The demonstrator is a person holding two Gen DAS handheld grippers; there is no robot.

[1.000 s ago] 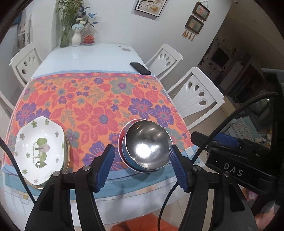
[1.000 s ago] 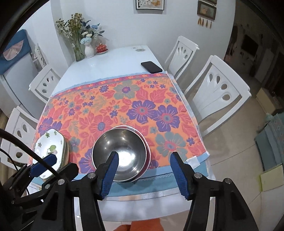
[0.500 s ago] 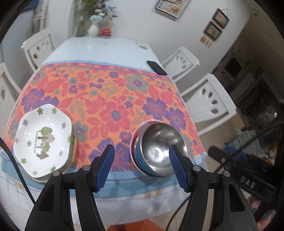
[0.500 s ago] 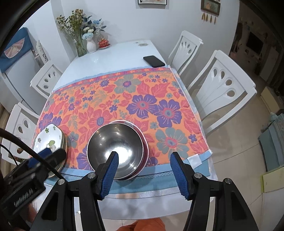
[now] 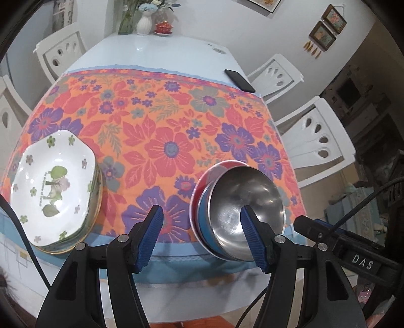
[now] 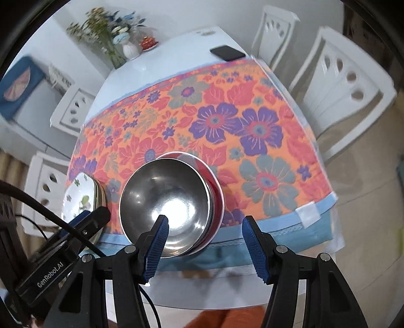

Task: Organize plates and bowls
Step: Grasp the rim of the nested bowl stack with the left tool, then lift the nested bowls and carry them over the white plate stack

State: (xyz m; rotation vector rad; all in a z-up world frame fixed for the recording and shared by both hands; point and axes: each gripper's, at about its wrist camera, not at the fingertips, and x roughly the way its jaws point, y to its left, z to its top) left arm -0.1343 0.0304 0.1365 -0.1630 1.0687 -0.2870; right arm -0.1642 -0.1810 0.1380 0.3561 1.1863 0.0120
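Presently, a stack of white plates printed with green flowers is being seen to the left of the left tongs, near the front edge of the tabletop, on the flowered cloth. The left tongs are being held open and empty above that front edge, with bare cloth showing between the blue pads. Just beyond the right pad of these tongs a steel bowl is being carried by a nest of other bowls: a blue bowl under it and a red bowl at the bottom. Further right, the right tongs are likewise being held open with nothing between the pads. In the right wrist view the steel bowl is being shown ahead of the left pad of these tongs, whether touched by it cannot be told, while the plates are lying further to the left, behind the tip of the left tongs. Well beyond both tongs, a black phone is lying at the far right edge of the cloth, and a white vase with flowers is standing at the far end of the tabletop. White chairs are being seen around it.
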